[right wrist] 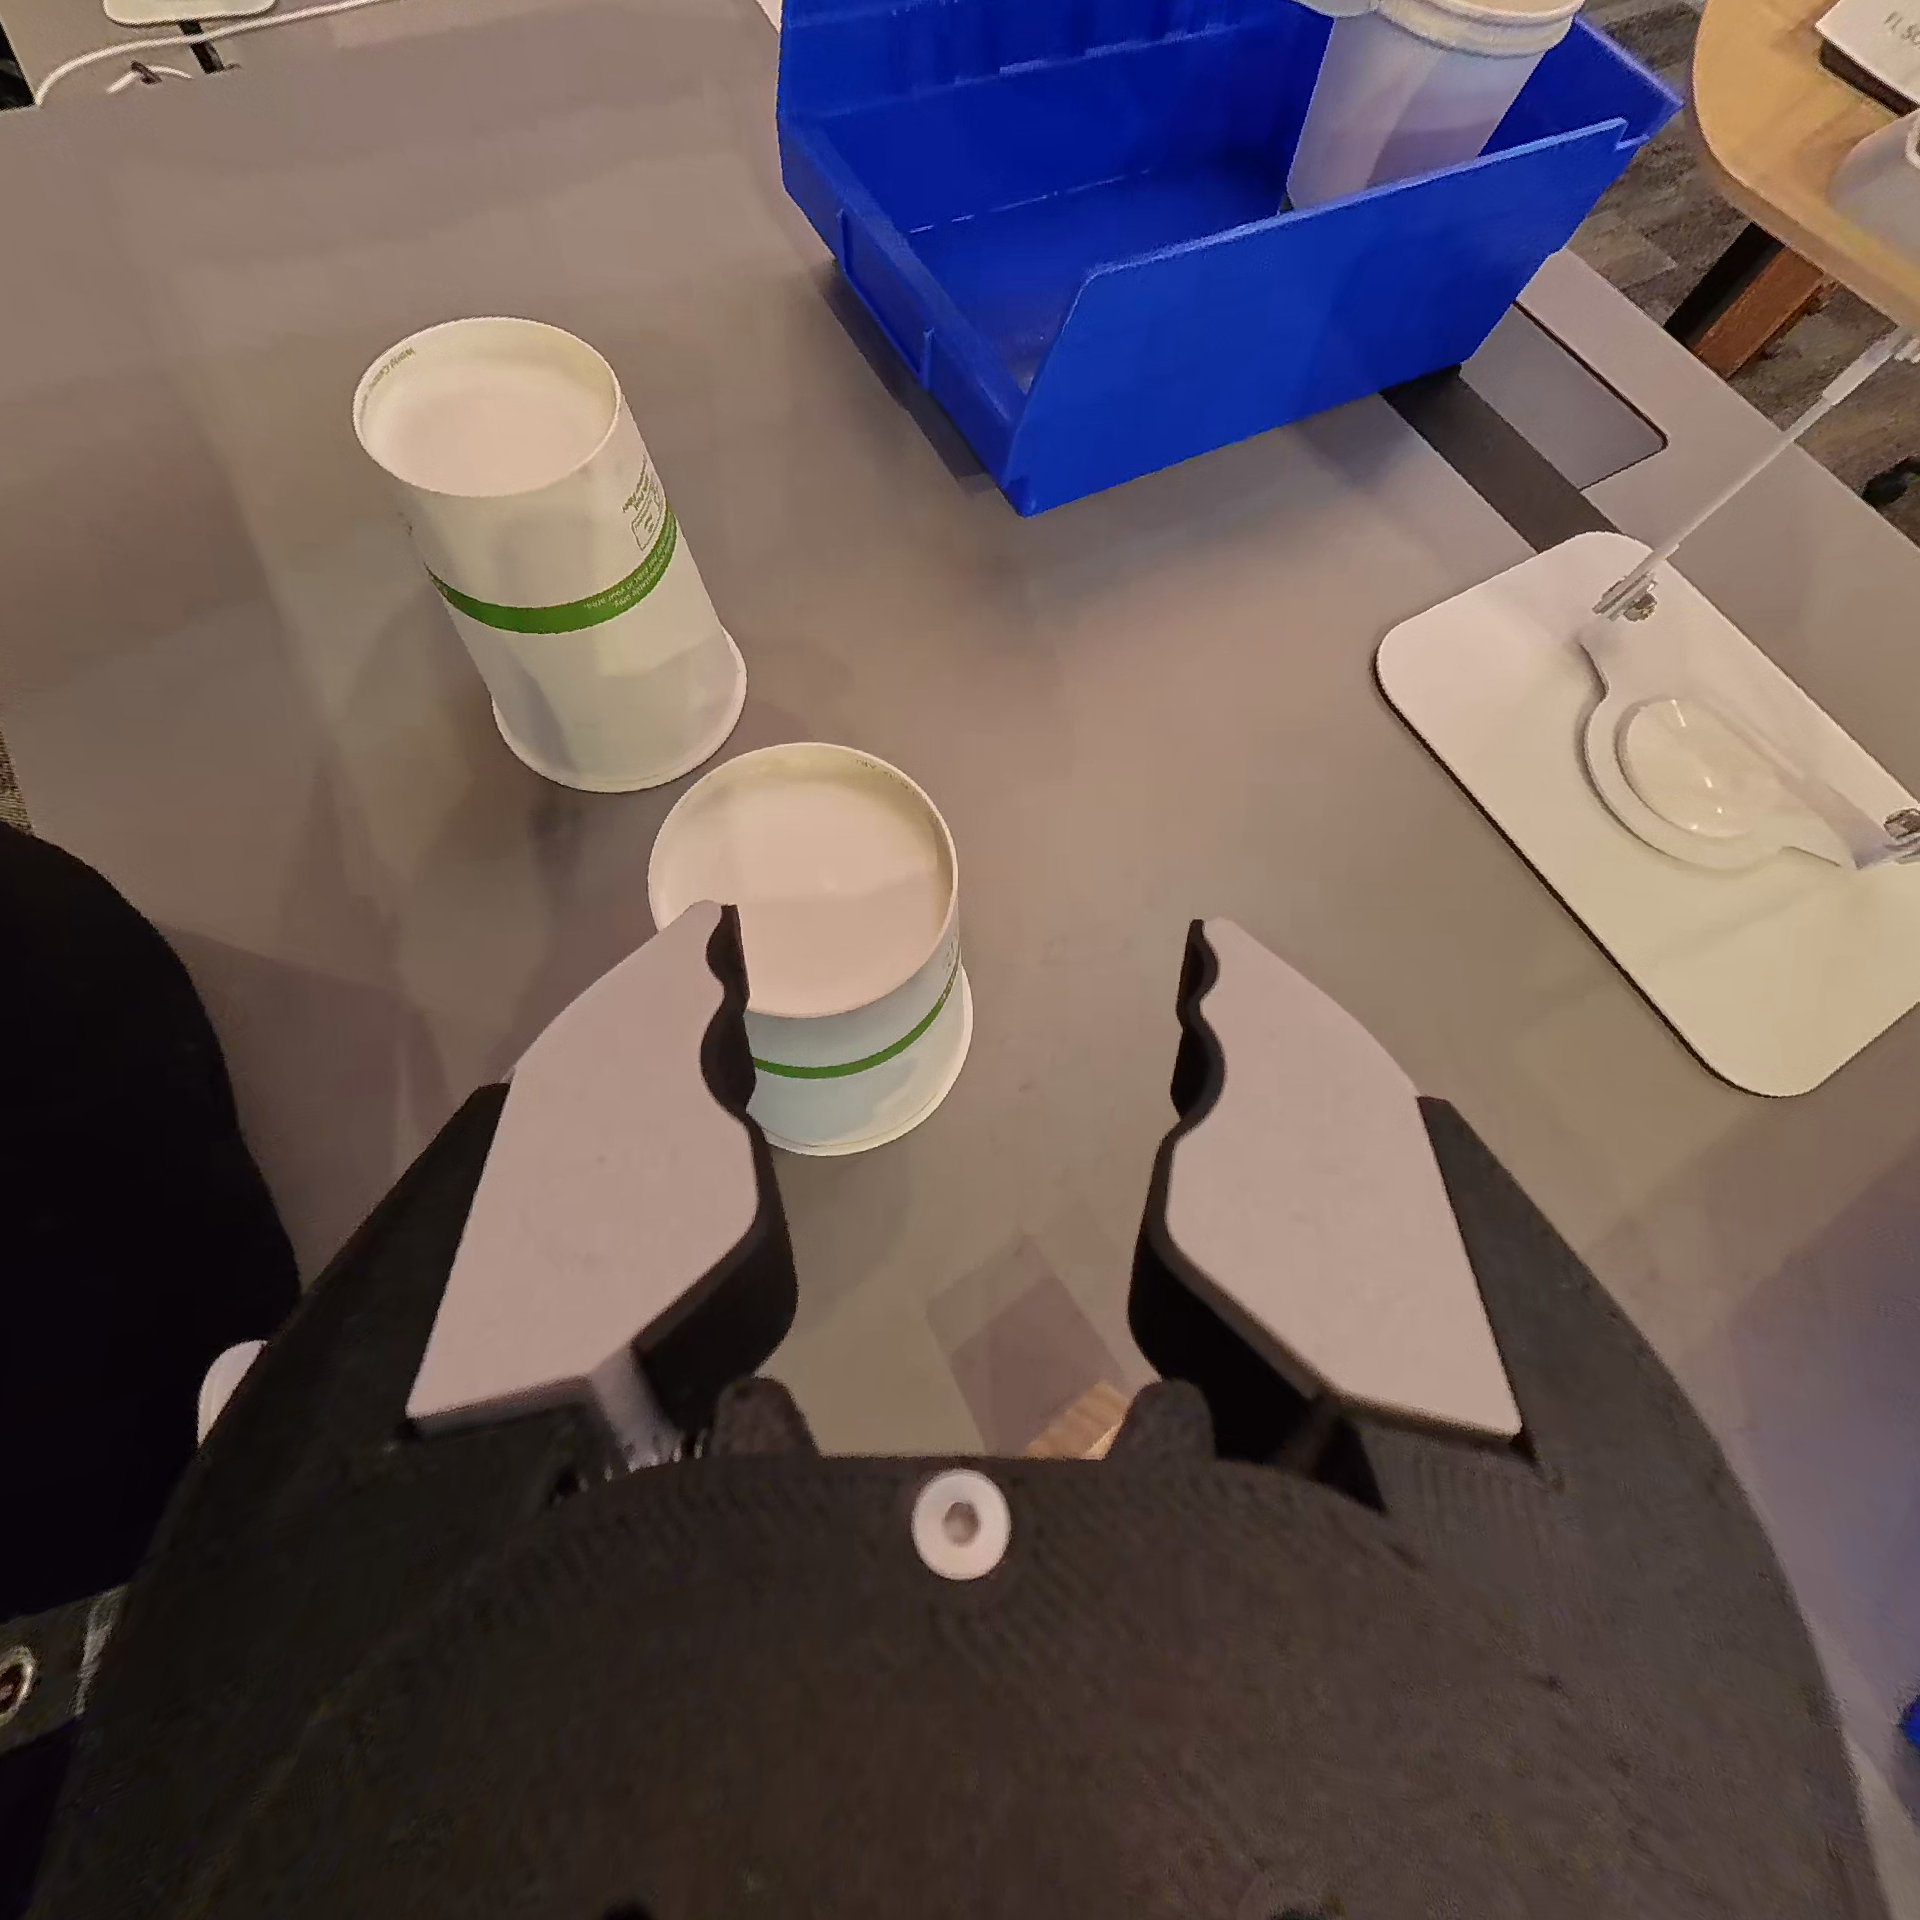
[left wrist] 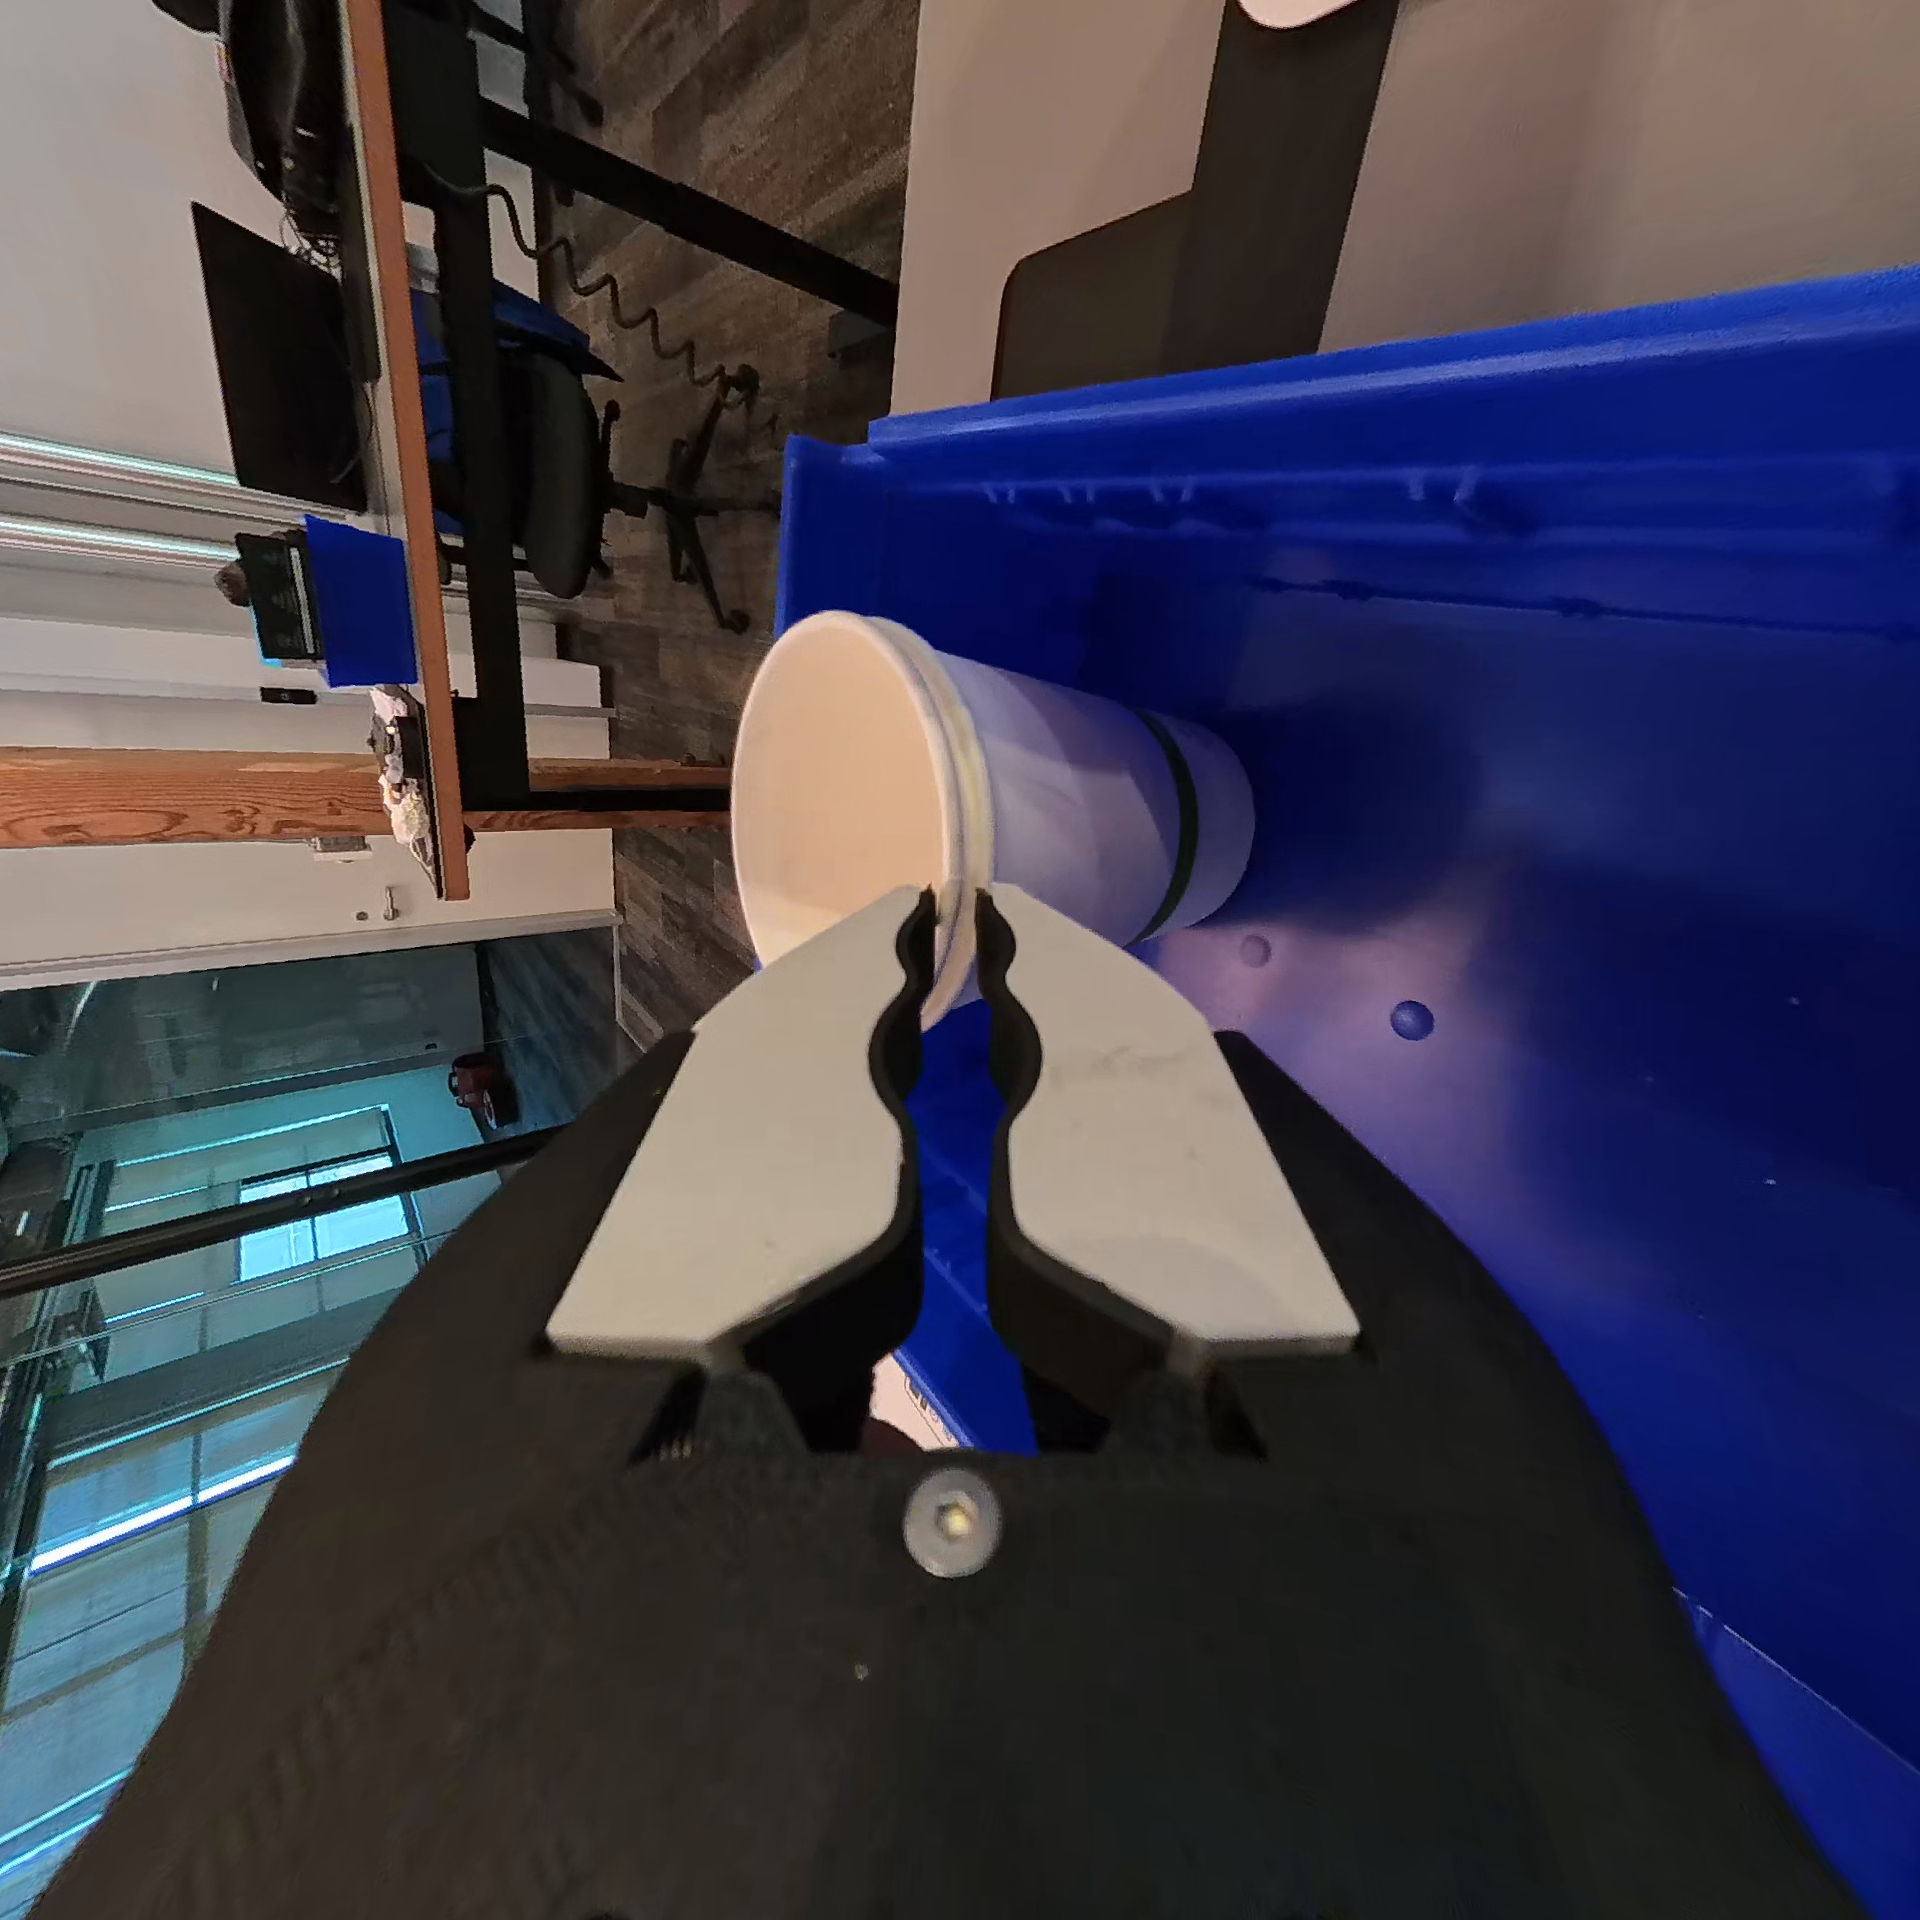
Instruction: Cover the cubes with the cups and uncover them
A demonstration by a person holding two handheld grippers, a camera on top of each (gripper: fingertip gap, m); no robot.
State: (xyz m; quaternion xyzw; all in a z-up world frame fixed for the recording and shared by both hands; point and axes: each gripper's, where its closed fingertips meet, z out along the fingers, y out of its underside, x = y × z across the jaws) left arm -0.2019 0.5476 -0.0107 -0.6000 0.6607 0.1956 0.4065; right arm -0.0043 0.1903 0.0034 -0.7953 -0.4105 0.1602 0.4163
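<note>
My left gripper is shut on the rim of a white paper cup with a dark green band. The cup's base is inside the blue bin. In the right wrist view, two white cups with green bands stand upside down on the grey table: one farther left, one nearer. My right gripper is open and empty above the table. Its left finger overlaps the nearer cup. No cubes are visible.
The blue bin sits at the far side of the table with white cups in its back right corner. A white board with a clear spoon lies at the right. A black shape is at the left edge.
</note>
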